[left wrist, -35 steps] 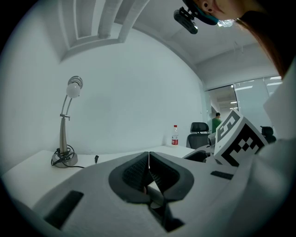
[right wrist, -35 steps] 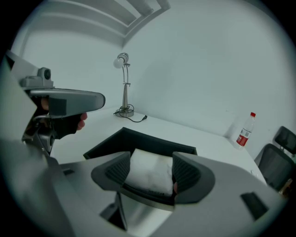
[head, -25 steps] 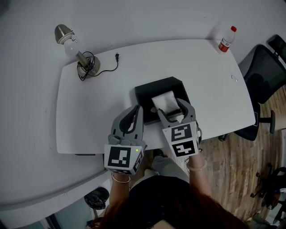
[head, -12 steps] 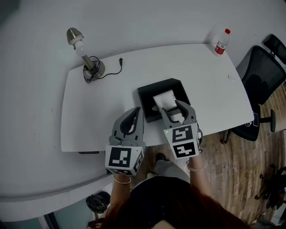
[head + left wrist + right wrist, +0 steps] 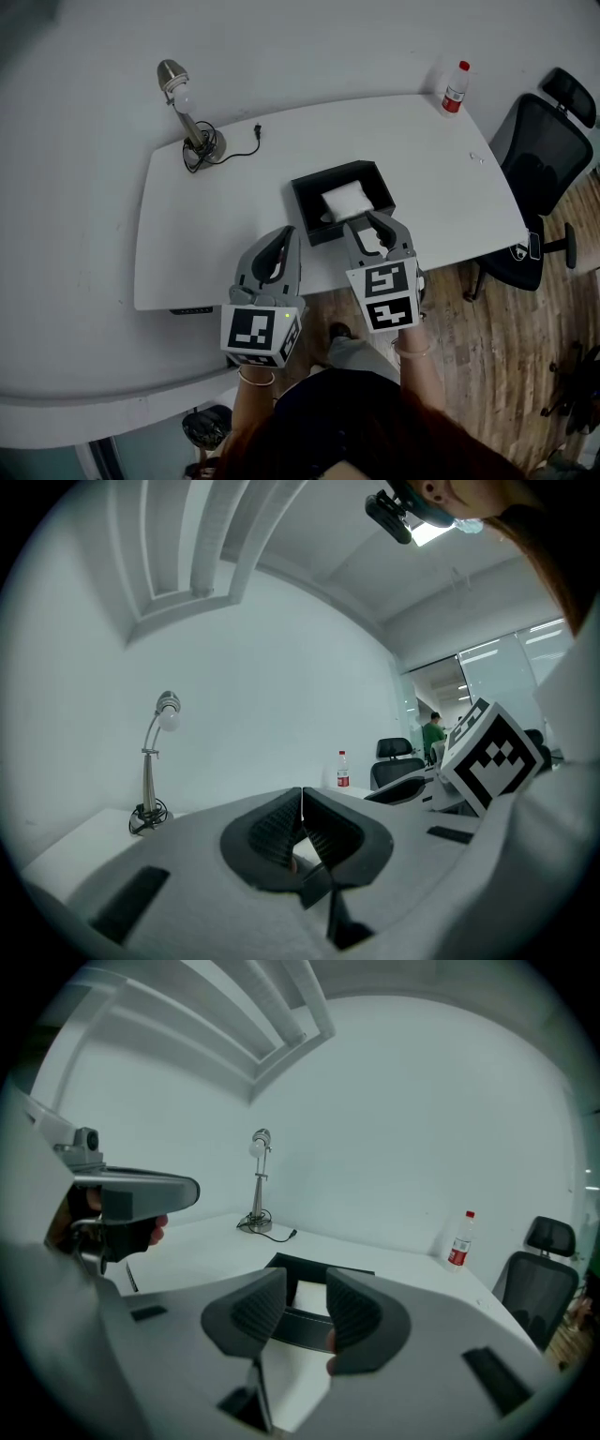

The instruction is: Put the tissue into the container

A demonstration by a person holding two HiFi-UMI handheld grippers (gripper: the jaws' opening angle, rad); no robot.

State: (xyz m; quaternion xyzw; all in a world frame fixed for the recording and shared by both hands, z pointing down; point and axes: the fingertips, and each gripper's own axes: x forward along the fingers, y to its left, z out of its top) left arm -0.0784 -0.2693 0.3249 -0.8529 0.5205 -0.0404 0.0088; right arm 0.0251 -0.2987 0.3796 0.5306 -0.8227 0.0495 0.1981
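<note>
White tissue (image 5: 345, 199) lies folded inside the black container (image 5: 309, 192), which sits near the front edge of the pale table (image 5: 187, 234). That is what we see from the head view. In the same view a desk lamp (image 5: 187, 112) with its coiled cord stands at the far left corner, and a red-capped bottle (image 5: 455, 87) stands at the far right corner. A black office chair (image 5: 544, 159) waits beside the table on the wooden floor. The left gripper (image 5: 284, 232) hangs over the table's front edge, apart from the container. The tips of the right gripper (image 5: 373, 223) show just at the container's near rim. In the left gripper view we find that gripper's jaws pressed together with nothing caught between them. Beyond them we see the lamp, the bottle, the chair and the right gripper's checkered cube (image 5: 492, 757). In the right gripper view the jaws stand partly apart, having just been closing, and they hold nothing. Through their gap we look onto the container's near wall and the tissue resting within it. Neither pad touches the container or the tissue. The left gripper shows at that picture's left edge, and the lamp, bottle and chair line the far side.
</note>
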